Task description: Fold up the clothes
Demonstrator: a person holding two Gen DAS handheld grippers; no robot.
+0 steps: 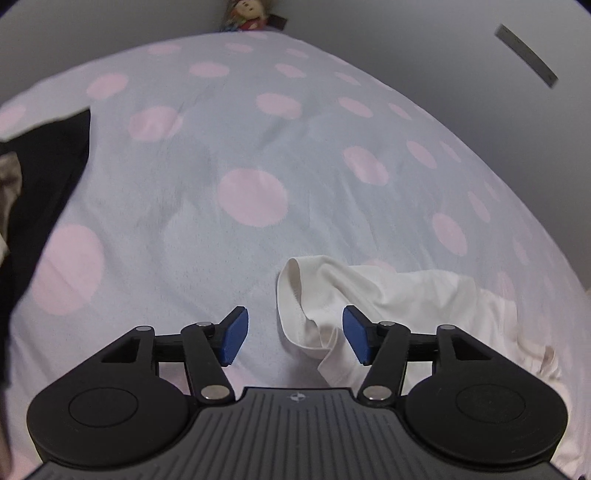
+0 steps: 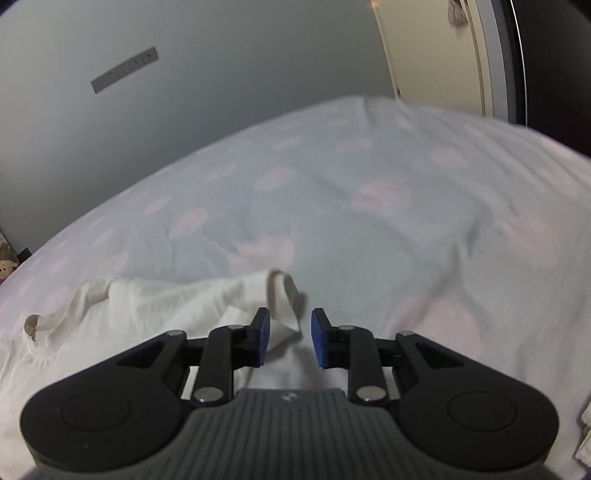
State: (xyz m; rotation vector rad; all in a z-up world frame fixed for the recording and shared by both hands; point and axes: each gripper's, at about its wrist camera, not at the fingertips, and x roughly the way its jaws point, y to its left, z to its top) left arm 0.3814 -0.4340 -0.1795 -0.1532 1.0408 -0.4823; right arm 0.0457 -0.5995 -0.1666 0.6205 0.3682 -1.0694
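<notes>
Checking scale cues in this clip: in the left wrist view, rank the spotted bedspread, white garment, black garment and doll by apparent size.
1. spotted bedspread
2. white garment
3. black garment, cut off by the frame edge, so its rank against the white one is unsure
4. doll, far from the camera, so it may only look smallest

Garment (image 1: 406,295) lies crumpled on bed (image 1: 221,166), near front edge. Left wrist view: garment's folded hem between left gripper (image 1: 295,334) fingers and to right of it. Dark clothing (image 1: 44,173) at bed's left side, well apart from garment. Doll (image 1: 247,14) behind bed's far end, against wall. Right wrist view: garment spreads left of right gripper (image 2: 290,338), one corner standing between its fingers.
</notes>
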